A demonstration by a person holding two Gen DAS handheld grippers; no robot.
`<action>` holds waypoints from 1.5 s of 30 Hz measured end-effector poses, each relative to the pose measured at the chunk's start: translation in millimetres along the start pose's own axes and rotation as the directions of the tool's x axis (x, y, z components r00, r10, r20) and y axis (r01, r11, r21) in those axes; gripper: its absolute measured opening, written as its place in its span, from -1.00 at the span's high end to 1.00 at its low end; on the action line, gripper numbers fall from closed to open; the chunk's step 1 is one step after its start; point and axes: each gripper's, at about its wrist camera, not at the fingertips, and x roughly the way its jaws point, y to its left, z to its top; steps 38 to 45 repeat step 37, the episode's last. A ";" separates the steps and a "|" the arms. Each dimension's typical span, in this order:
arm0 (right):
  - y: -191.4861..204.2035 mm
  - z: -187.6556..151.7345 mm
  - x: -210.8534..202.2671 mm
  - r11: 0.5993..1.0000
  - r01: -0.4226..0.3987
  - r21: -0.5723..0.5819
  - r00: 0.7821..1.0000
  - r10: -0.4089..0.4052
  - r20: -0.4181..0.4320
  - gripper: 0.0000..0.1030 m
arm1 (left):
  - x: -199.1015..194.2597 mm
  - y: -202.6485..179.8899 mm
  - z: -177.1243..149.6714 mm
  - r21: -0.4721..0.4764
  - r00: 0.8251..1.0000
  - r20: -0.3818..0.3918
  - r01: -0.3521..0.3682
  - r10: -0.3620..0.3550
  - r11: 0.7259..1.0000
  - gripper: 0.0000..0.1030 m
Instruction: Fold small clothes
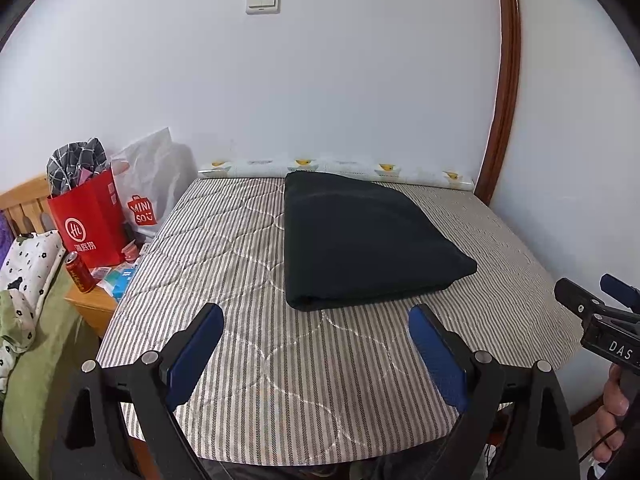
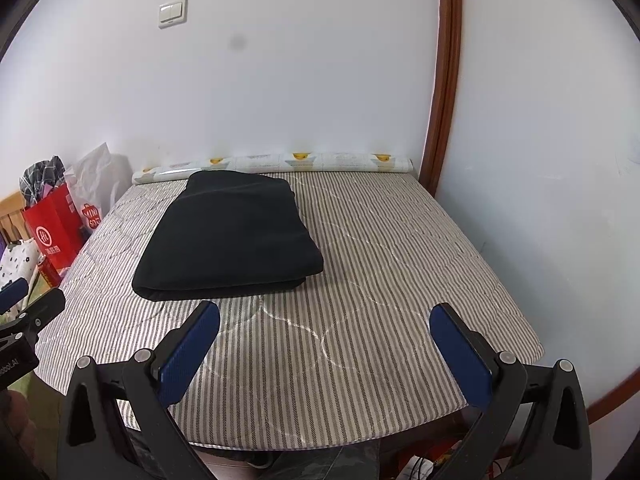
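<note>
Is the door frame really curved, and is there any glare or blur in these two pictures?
Left wrist view: the wooden door frame bows from fisheye distortion, and the black folded garment shows almost no detail. Right wrist view: a dark smudge shows on the wall; both views look sharp, without strong glare.

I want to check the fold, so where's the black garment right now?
The black garment lies folded on the striped mattress, toward its far end near the rolled mat by the wall, ahead of both open grippers.
</note>
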 end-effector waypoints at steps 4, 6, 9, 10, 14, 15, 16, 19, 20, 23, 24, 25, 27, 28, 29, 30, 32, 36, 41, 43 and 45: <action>-0.1 0.0 -0.1 1.000 -0.002 0.002 1.000 0.002 -0.001 -1.00 | 0.0 1.2 -0.5 -0.001 1.000 -0.001 -0.001 0.001 1.000 -0.82; 0.3 0.0 -0.3 1.000 -0.001 0.002 1.000 0.001 -0.001 -1.00 | 0.8 0.6 -1.3 0.001 1.000 -0.007 -0.001 0.001 1.000 -0.82; -0.6 -0.4 -0.8 1.000 -0.001 0.003 1.000 0.001 0.000 -1.00 | 0.8 0.3 -1.4 -0.002 1.000 -0.008 0.000 0.000 1.000 -0.82; -0.6 -0.4 -0.7 1.000 0.000 0.003 1.000 0.000 0.000 -1.00 | 0.7 0.1 -1.3 -0.003 1.000 -0.008 0.001 -0.001 1.000 -0.82; -0.3 -0.9 0.0 1.000 0.010 0.001 1.000 -0.010 -0.001 -1.00 | -0.3 0.1 -1.4 -0.002 1.000 -0.005 0.001 -0.001 1.000 -0.82; -0.4 -0.9 -0.2 1.000 0.009 0.002 1.000 -0.009 -0.005 -1.00 | 0.2 0.3 -1.2 -0.003 1.000 -0.006 0.001 -0.001 1.000 -0.82; -0.7 -0.9 0.5 1.000 0.008 0.003 1.000 -0.008 -0.007 -1.00 | 0.2 0.3 -1.2 -0.004 1.000 -0.007 0.001 -0.001 1.000 -0.82; -0.5 -1.1 1.6 1.000 0.017 0.003 1.000 -0.017 -0.010 -1.00 | 0.0 1.3 -1.2 -0.009 1.000 -0.008 0.001 -0.001 1.000 -0.82; -0.7 -0.9 1.6 1.000 0.015 0.003 1.000 -0.015 -0.009 -1.00 | 0.0 2.3 -1.2 -0.010 1.000 -0.009 0.000 0.000 1.000 -0.82; 0.0 -0.4 1.1 1.000 0.015 0.001 1.000 -0.015 -0.007 -1.00 | -0.5 3.3 -0.6 -0.013 1.000 -0.009 0.000 0.000 1.000 -0.82; 0.7 -0.4 0.5 1.000 0.016 0.002 1.000 -0.016 -0.005 -1.00 | -0.7 3.5 -0.3 -0.013 1.000 -0.009 0.000 0.000 1.000 -0.82; 0.9 -0.3 -0.3 1.000 0.016 0.002 1.000 -0.016 -0.004 -1.00 | -1.0 3.4 0.0 -0.013 1.000 -0.008 -0.002 0.001 1.000 -0.82; 2.0 0.1 -1.9 1.000 0.015 0.001 1.000 -0.015 0.000 -1.00 | -1.2 4.3 0.6 -0.012 1.000 -0.006 -0.002 0.001 1.000 -0.82; 2.7 0.0 -2.9 1.000 0.016 0.001 1.000 -0.016 0.002 -1.00 | -1.1 4.8 0.9 -0.012 1.000 -0.006 0.000 0.000 1.000 -0.82; 2.9 0.3 -3.3 1.000 0.016 0.000 1.000 -0.016 0.003 -1.00 | -0.8 5.3 1.3 -0.011 1.000 -0.006 0.002 -0.002 1.000 -0.82; 3.4 0.6 -3.6 1.000 0.016 -0.001 1.000 -0.016 0.004 -1.00 | -0.4 6.0 1.5 -0.010 1.000 -0.006 0.002 -0.002 1.000 -0.82; 4.2 1.6 -3.7 1.000 0.017 -0.006 1.000 -0.016 0.006 -1.00 | 0.7 7.6 1.9 -0.013 1.000 -0.007 0.002 -0.002 1.000 -0.82; 8.7 3.1 -3.6 1.000 0.022 -0.017 1.000 -0.022 0.007 -1.00 | 4.9 10.7 3.9 -0.023 1.000 -0.010 0.000 0.000 1.000 -0.82; 9.5 3.8 -3.3 0.999 0.026 -0.023 1.000 -0.025 0.010 -1.00 | 6.3 11.3 4.3 -0.023 1.000 -0.010 -0.003 0.003 1.000 -0.82; 9.5 3.8 -3.3 0.999 0.026 -0.023 1.000 -0.025 0.010 -1.00 | 6.3 11.3 4.3 -0.023 1.000 -0.010 -0.003 0.003 1.000 -0.82; 9.5 3.8 -3.3 0.999 0.026 -0.023 1.000 -0.025 0.010 -1.00 | 6.3 11.3 4.3 -0.023 1.000 -0.010 -0.003 0.003 1.000 -0.82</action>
